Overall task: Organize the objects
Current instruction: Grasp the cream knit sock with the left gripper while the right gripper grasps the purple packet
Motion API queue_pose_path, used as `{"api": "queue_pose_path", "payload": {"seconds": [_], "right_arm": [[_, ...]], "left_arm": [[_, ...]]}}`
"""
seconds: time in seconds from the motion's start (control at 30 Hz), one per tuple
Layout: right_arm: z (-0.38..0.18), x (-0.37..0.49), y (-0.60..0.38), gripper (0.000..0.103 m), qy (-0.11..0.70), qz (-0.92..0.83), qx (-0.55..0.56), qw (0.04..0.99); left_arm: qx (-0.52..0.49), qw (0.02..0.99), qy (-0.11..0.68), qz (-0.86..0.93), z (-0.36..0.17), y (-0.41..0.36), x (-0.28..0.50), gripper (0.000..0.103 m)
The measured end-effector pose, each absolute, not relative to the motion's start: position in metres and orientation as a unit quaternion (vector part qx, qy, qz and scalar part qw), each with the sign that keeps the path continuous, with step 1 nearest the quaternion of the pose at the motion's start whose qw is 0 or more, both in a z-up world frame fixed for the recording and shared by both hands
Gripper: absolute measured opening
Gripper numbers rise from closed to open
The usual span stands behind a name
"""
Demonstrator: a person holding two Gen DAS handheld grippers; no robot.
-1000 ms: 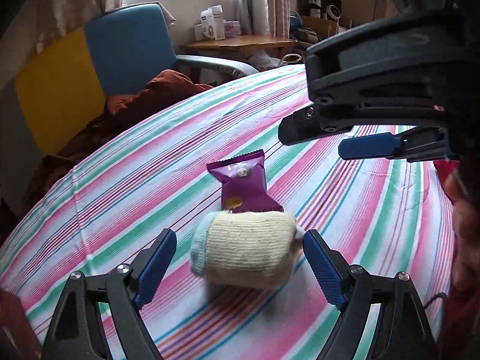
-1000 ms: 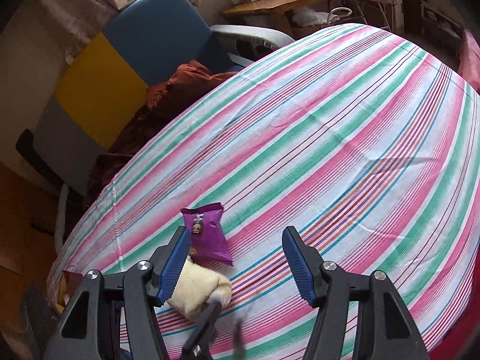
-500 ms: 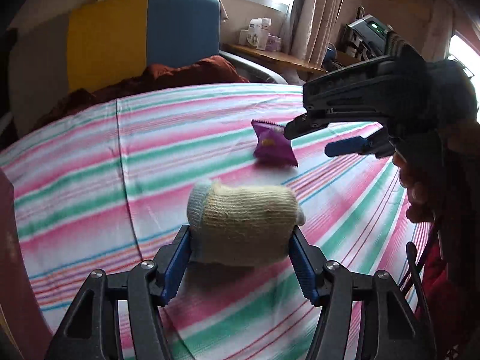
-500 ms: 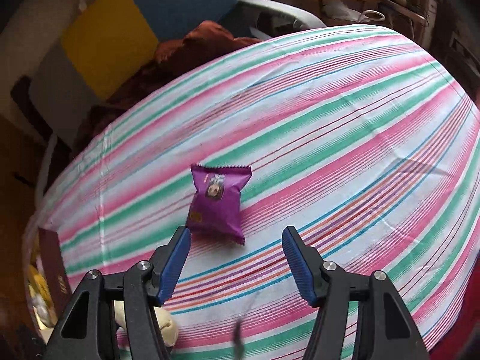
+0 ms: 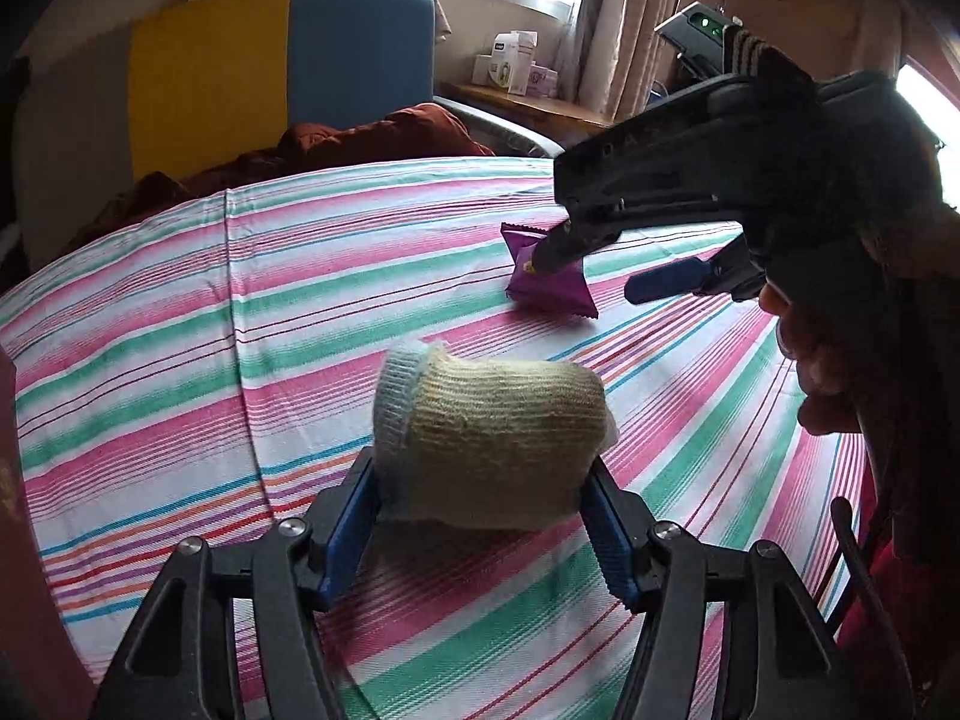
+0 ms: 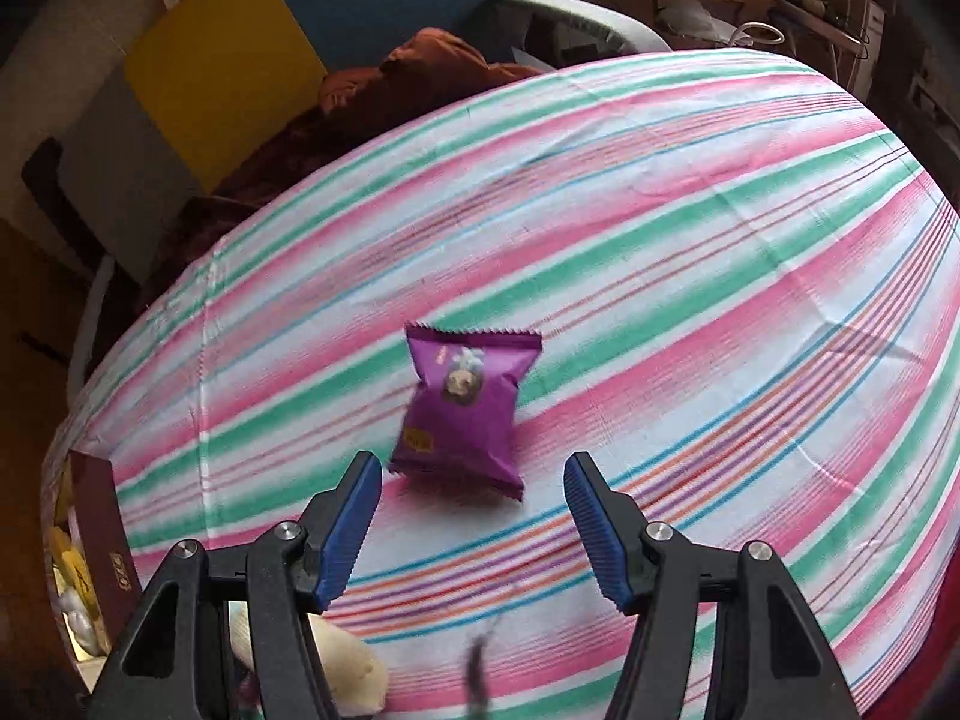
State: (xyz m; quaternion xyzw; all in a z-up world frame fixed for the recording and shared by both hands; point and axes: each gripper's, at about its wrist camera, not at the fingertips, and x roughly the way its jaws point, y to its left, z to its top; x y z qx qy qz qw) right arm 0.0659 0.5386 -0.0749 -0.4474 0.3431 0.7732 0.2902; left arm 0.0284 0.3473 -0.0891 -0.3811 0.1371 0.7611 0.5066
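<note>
A rolled cream knit sock (image 5: 489,435) with a pale blue cuff sits between the blue pads of my left gripper (image 5: 483,510), which is shut on it just above the striped tablecloth (image 5: 180,324). Its end shows again as a cream lump (image 6: 354,678) at the bottom left of the right wrist view. A purple snack packet (image 6: 465,411) lies flat on the cloth. My right gripper (image 6: 474,474) hangs open over the packet's near edge, with the packet just ahead of the fingertips. In the left wrist view the right gripper (image 5: 588,279) reaches in from the right beside the packet (image 5: 549,285).
A dark red box (image 6: 99,528) with pale items inside stands at the table's left edge. Behind the table is a blue and yellow chair (image 5: 282,66) with a rust-brown cloth (image 5: 384,132) on it. A person's hand (image 5: 840,348) holds the right gripper.
The left gripper's jaws closed onto the knit sock and carried it leftward, away from the packet. The right gripper moved over the purple packet, still open.
</note>
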Motion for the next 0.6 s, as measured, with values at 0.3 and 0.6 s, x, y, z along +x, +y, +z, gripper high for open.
{"api": "queue_pose_path", "payload": {"seconds": [0.3, 0.6], "right_arm": [[-0.083, 0.045, 0.545, 0.064, 0.339, 0.767, -0.456, 0.299], [-0.096, 0.034, 0.551, 0.064, 0.317, 0.758, -0.474, 0.318]], "left_arm": [[-0.387, 0.505, 0.135, 0.759, -0.092, 0.345, 0.028, 0.069], [-0.388, 0.504, 0.136, 0.760, -0.093, 0.347, 0.026, 0.069]]}}
